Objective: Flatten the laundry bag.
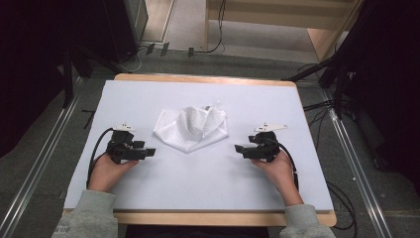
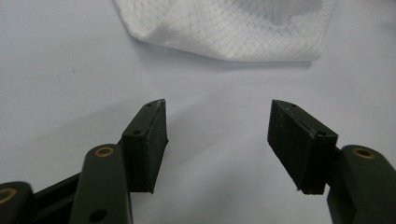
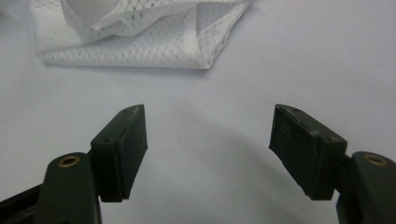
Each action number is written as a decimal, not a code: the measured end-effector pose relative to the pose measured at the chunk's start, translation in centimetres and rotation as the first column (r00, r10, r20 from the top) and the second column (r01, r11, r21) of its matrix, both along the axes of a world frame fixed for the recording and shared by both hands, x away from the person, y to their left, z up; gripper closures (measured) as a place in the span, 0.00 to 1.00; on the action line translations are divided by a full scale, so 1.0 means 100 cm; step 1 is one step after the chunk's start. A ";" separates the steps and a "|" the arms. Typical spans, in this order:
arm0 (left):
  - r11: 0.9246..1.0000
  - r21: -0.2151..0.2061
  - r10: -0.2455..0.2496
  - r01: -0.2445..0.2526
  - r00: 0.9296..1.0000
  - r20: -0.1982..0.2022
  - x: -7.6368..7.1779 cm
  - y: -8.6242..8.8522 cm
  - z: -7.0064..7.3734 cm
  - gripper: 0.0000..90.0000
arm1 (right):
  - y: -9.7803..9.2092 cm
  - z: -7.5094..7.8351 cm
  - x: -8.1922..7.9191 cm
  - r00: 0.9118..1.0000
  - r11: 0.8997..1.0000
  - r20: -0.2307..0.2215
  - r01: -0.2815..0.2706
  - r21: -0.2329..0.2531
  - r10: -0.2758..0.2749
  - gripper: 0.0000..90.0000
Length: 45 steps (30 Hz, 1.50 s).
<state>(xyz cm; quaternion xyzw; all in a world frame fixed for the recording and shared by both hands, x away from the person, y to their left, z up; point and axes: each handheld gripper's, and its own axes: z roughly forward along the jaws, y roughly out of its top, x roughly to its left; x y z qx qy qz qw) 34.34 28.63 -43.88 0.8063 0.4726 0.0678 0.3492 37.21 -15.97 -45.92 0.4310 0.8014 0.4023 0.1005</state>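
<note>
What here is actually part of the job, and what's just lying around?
Likely part of the job:
- white mesh cloth, crumpled mid-table
- left gripper, open, empty
- right gripper, open, empty
- table they work on

Just lying about:
- cables on the floor
- wooden frame behind the table

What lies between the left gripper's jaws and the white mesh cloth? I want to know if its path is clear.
Nothing: in the left gripper view, bare white table top separates the open left gripper from the white mesh cloth.
</note>
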 end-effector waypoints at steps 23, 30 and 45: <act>1.000 -0.006 -0.014 0.014 1.000 0.022 0.006 0.001 -0.003 0.33 | 0.012 0.002 0.002 0.999 0.998 -0.014 -0.049 -0.028 0.048 0.45; 1.000 -0.011 0.002 -0.002 1.000 0.011 0.003 0.006 -0.002 0.34 | 0.021 0.004 0.001 0.998 0.997 -0.022 -0.067 -0.029 0.066 0.47; 0.999 -0.032 -0.009 0.010 1.000 0.004 0.008 0.002 0.001 0.35 | 0.020 0.006 -0.002 0.997 0.998 -0.041 -0.067 0.001 0.067 0.49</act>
